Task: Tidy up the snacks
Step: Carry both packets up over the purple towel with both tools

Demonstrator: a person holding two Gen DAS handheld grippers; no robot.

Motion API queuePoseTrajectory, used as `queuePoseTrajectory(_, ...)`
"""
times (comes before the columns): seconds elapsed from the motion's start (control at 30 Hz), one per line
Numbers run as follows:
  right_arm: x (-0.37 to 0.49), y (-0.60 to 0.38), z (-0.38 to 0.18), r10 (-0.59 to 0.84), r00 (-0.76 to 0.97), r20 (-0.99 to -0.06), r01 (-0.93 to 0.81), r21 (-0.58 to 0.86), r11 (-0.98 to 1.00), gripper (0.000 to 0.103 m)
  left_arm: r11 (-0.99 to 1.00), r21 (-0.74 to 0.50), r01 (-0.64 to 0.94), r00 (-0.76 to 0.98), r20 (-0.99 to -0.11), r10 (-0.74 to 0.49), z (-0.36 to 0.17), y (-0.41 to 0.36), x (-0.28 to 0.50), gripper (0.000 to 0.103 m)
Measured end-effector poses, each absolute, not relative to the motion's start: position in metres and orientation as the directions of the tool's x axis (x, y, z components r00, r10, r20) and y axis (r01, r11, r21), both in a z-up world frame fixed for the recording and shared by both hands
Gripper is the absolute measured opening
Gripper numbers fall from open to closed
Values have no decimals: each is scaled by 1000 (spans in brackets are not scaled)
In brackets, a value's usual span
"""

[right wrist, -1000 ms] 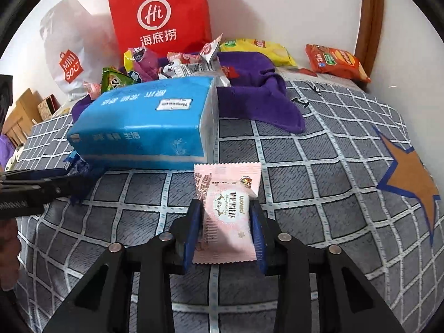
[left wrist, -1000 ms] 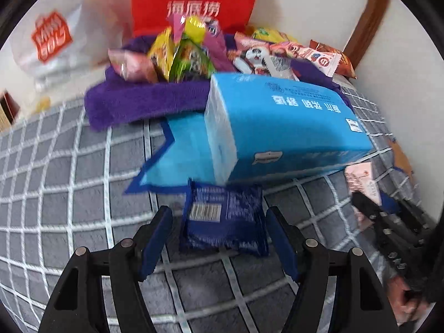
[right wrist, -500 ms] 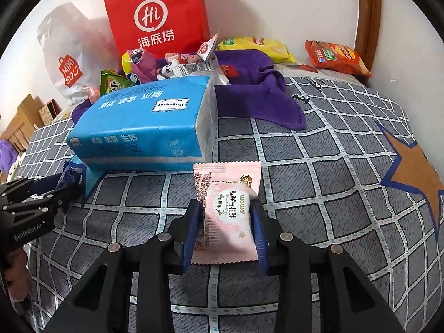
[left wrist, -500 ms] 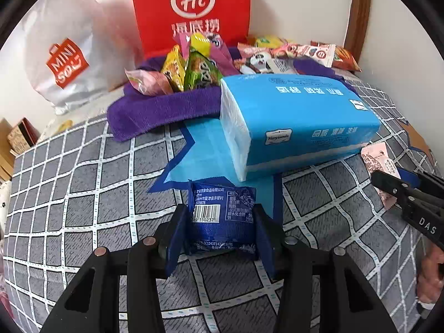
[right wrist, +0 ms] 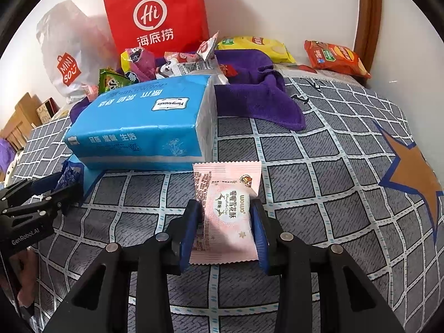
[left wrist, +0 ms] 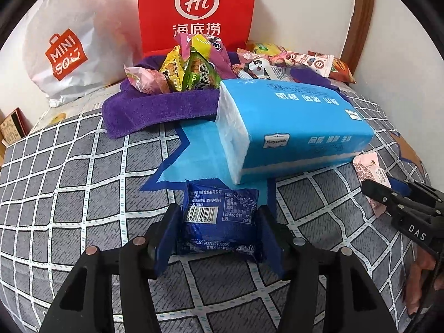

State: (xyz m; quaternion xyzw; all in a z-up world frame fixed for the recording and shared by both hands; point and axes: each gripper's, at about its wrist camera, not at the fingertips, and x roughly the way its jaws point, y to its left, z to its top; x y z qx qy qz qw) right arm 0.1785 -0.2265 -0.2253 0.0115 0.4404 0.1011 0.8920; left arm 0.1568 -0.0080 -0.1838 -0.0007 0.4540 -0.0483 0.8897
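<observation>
A dark blue snack packet [left wrist: 222,208] lies barcode-up on the grey checked bedcover [left wrist: 69,180]. My left gripper [left wrist: 219,222] straddles it; its jaws are opening, and both pads still rest against the packet's sides. A pink snack packet [right wrist: 227,194] sits between the pads of my right gripper [right wrist: 224,222], which is shut on it. Each gripper shows at the edge of the other's view: the right gripper [left wrist: 388,197] with the pink packet, the left gripper [right wrist: 55,191] with the blue one. A heap of snacks [left wrist: 194,69] lies on a purple towel [left wrist: 155,108].
A big blue tissue pack [left wrist: 291,127] lies just beyond both grippers. Behind the towel a red paper bag [left wrist: 197,8] and a white plastic bag [left wrist: 63,47] lean on the wall. Yellow [right wrist: 255,45] and orange [right wrist: 335,55] chip bags lie at the back right.
The left jaws came in from wide apart onto the blue packet's sides, then widened slightly, and the view tilted a little. The right gripper kept still with the pink packet.
</observation>
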Motion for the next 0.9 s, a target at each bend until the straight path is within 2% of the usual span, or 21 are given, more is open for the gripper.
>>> queuePoseTrajectory(0.27,180,-222,-226,169,590,-789,-179,76,981,40,996,-15,87,580,-812,-63,-184,-11,157,54)
queuePoseTrajectory(0.9,180,-230,-223,214,580,-786,-181,132,975,39,995,-4,95,574,-817,-58,-184,-14,157,57)
